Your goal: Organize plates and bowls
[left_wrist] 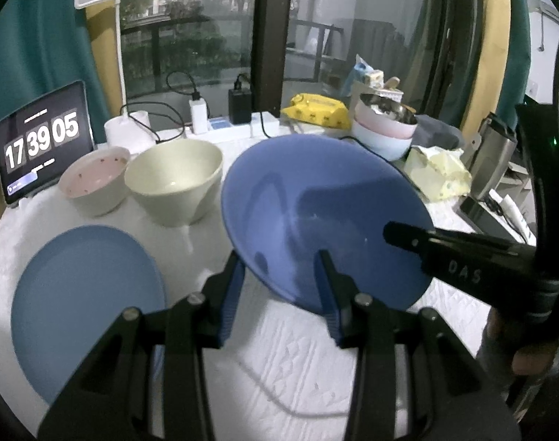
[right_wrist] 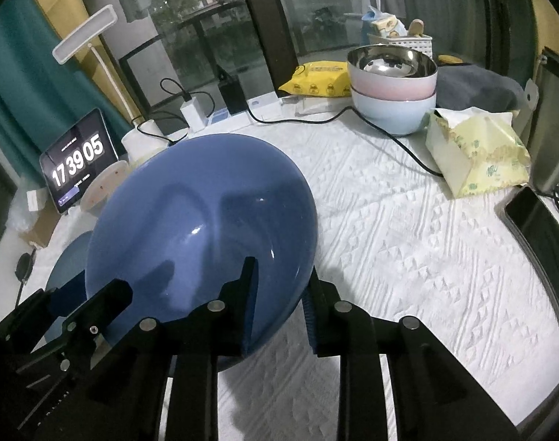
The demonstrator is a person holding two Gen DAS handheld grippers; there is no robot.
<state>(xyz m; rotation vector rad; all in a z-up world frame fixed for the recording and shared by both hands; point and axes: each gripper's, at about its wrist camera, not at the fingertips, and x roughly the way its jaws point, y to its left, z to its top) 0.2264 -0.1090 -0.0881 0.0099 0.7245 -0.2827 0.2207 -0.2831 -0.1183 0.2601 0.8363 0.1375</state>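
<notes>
- White quilted cloth (right_wrist: 408,228) covers the table before a dark window; a tablet clock (left_wrist: 44,143), a lamp (left_wrist: 119,36), chargers and a yellow packet (left_wrist: 318,110) line the far edge.
- Dark blue plate (left_wrist: 316,217): glossy, round, shallow, tilted and lifted off the cloth, its concave face turned towards both cameras.
- Right gripper (right_wrist: 279,301): its jaws pinch the plate's near rim, one blue-padded finger (right_wrist: 250,294) on the inner face, the other behind the rim. In the left wrist view one black finger lies across the plate's right side.
- Left gripper (left_wrist: 279,283): its jaws stand apart, with the plate's lower edge between the fingertips; whether the pads touch the rim cannot be told.
- Light blue plate (left_wrist: 84,305): matte, lying flat on the cloth to the left of the left gripper, apart from the held plate.
- Pink-lined bowl (left_wrist: 95,180) and cream bowl (left_wrist: 176,180): upright, side by side, just behind the flat plate.
- Stacked bowls (right_wrist: 393,88): steel-lined pink over pale blue, at the far right, near a tissue pack (right_wrist: 474,154).
</notes>
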